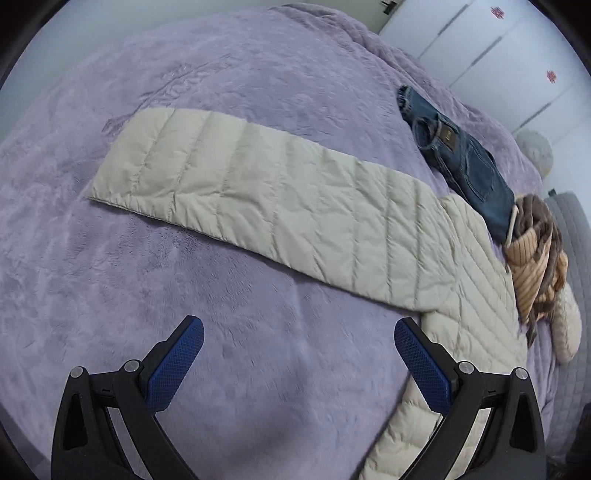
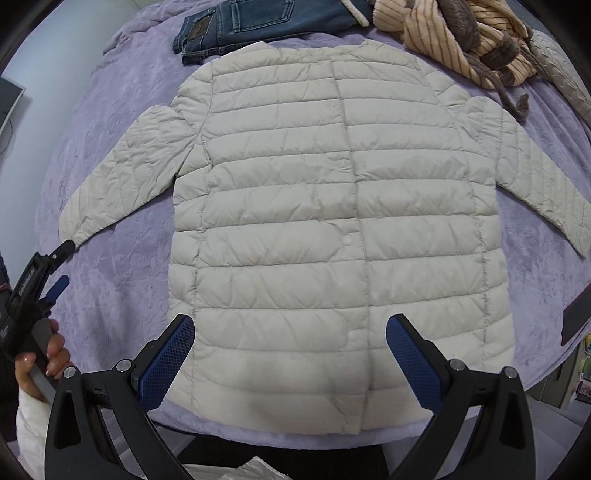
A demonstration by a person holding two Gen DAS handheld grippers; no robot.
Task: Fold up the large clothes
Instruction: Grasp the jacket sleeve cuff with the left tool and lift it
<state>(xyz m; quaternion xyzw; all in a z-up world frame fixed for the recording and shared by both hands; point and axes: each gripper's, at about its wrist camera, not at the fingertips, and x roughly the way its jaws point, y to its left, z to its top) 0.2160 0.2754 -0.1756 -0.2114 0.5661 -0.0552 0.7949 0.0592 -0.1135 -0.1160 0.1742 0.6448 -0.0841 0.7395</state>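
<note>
A cream quilted jacket (image 2: 332, 206) lay flat and face up on a purple blanket (image 2: 118, 280), snaps closed down the front and both sleeves spread out to the sides. The right gripper (image 2: 290, 354) hung over the jacket's bottom hem, its blue fingers (image 2: 166, 363) spread wide, one to each side of the lower front panel, gripping nothing; whether they touched the fabric could not be told. The left gripper (image 1: 299, 358) was likewise wide open and empty, over bare blanket, with the jacket's sleeve (image 1: 258, 192) stretched out ahead of it and the jacket's body just beside its right finger. In the right wrist view a hand (image 2: 44, 362) held the left gripper's handle near the sleeve cuff. Folded jeans (image 2: 266, 22) and a striped brown garment (image 2: 461, 40) lay beyond the collar.
</note>
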